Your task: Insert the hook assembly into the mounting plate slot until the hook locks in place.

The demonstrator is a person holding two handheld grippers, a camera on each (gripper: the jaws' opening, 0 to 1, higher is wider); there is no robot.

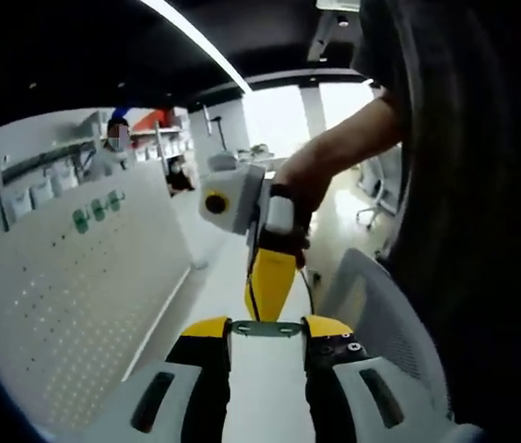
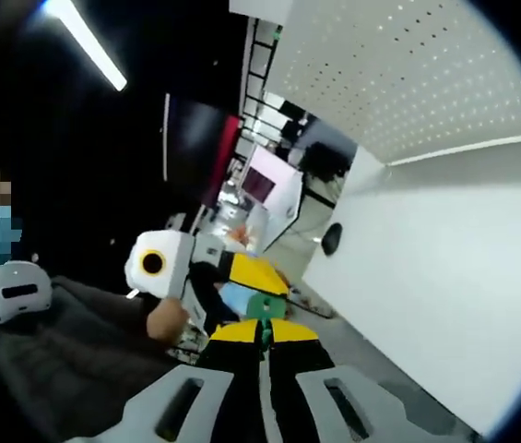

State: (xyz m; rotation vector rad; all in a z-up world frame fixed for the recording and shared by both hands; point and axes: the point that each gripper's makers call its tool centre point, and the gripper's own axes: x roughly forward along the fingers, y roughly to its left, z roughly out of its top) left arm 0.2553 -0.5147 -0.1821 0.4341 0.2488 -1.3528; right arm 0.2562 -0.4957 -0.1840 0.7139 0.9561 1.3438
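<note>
Yellow-tipped left gripper: jaws spread, a flat grey metal mounting plate clamped across between them, low centre of the left gripper view.
Right gripper: jaws pressed together on a small green hook assembly, bottom centre of the right gripper view.
Edges: white table runs up the middle; pegboard walls the left side.
Obstruction: grey mesh chair lower right, the person's hand above.

No legible text anywhere.
</note>
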